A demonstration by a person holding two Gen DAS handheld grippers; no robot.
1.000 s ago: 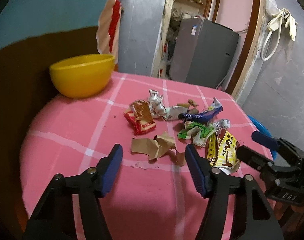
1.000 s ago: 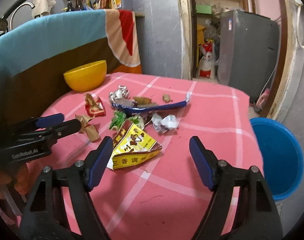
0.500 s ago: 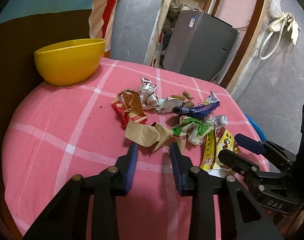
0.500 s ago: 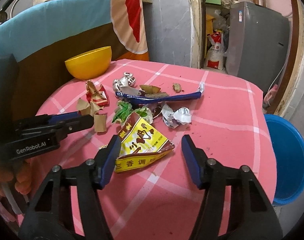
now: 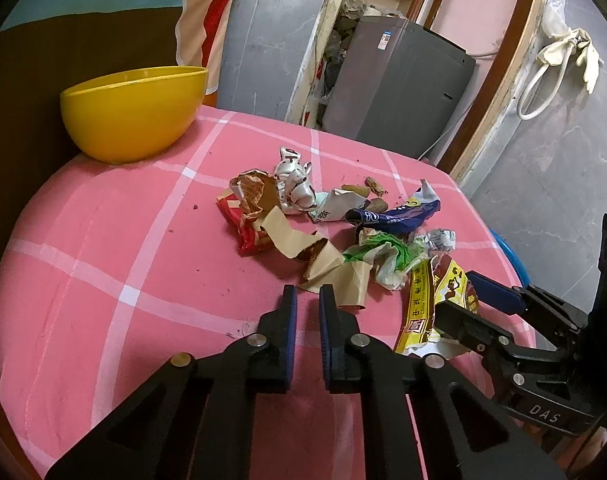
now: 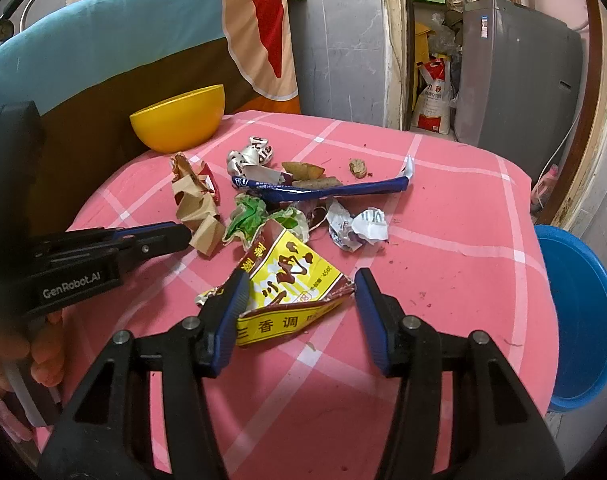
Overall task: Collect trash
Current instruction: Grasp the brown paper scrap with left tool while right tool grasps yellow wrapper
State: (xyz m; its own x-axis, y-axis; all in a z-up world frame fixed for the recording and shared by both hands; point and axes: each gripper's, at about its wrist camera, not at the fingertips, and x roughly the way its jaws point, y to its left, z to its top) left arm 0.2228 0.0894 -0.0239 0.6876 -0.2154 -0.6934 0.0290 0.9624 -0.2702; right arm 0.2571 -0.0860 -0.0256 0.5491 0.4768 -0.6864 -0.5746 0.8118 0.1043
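Observation:
A pile of trash lies mid-table: a brown paper strip (image 5: 323,264), a red wrapper (image 5: 247,232), a blue wrapper (image 5: 395,218), green plastic (image 5: 383,252) and a yellow seasoning packet (image 6: 291,280). My left gripper (image 5: 305,300) is nearly shut, its tips at the near end of the brown paper (image 6: 201,224); whether it pinches the paper I cannot tell. My right gripper (image 6: 299,292) is open, its jaws on either side of the yellow packet's near edge. The packet also shows in the left wrist view (image 5: 431,300).
A yellow bowl (image 5: 135,112) stands at the table's far left corner. A blue basin (image 6: 579,316) sits on the floor off the right edge. The table has a pink checked cloth (image 6: 443,208). A grey cabinet (image 5: 395,88) stands behind.
My left gripper has closed from wide open to nearly shut and moved forward to the brown paper. My right gripper has advanced to the yellow packet and narrowed a little.

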